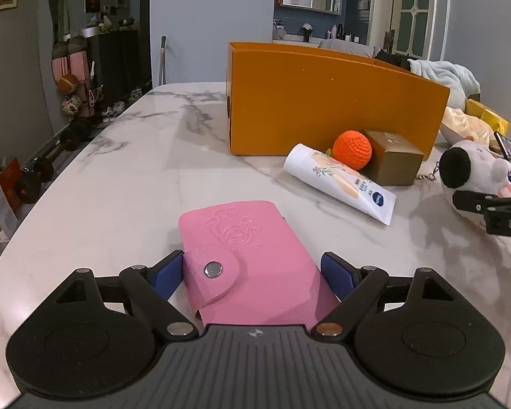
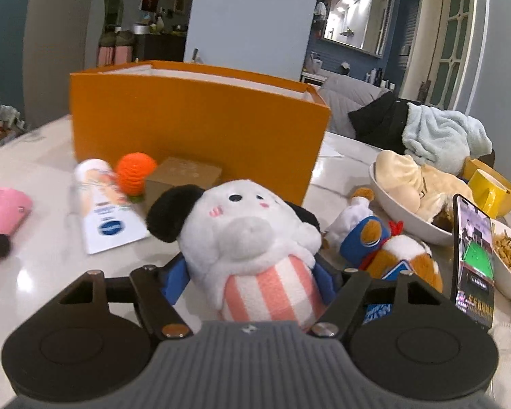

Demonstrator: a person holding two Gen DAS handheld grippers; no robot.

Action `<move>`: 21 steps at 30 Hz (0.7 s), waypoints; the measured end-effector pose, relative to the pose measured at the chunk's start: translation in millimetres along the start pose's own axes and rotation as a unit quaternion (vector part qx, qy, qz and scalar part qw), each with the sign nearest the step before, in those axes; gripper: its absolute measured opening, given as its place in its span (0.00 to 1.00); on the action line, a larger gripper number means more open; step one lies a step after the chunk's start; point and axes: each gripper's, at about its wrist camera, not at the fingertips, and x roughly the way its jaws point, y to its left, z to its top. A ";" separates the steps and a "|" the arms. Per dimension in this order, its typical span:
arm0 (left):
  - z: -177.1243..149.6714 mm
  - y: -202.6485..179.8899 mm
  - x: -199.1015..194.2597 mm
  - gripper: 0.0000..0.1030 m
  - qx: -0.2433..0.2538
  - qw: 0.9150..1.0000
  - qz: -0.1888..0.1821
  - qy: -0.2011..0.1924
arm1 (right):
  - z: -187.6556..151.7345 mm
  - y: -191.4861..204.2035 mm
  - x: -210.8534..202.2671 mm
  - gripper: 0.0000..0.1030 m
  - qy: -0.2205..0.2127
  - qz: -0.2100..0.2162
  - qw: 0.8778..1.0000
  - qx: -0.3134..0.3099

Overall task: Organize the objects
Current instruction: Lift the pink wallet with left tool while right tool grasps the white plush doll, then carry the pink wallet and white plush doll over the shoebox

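Nearest, the left gripper stood wide about the pink card wallet lying flat on the marble table, blue pads just beside its edges; the right gripper pressed on the white plush toy's striped body. Beyond lay a white tube, an orange knitted ball and a gold box, all before the orange box
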 end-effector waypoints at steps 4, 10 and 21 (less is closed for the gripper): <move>2.4 0.0 -5.9 0.97 -0.002 1.000 -0.003 -0.008 | 3.5 4.8 -22.4 0.72 -0.018 0.013 1.000 0.007; 4.4 2.1 -11.3 0.96 -0.003 1.000 -0.005 -0.014 | -3.0 17.4 -31.4 0.72 -0.010 0.026 1.000 0.004; 14.7 -1.1 -23.3 0.96 -0.005 0.999 -0.019 -0.039 | 1.0 24.2 -47.1 0.72 -0.024 0.041 0.999 0.011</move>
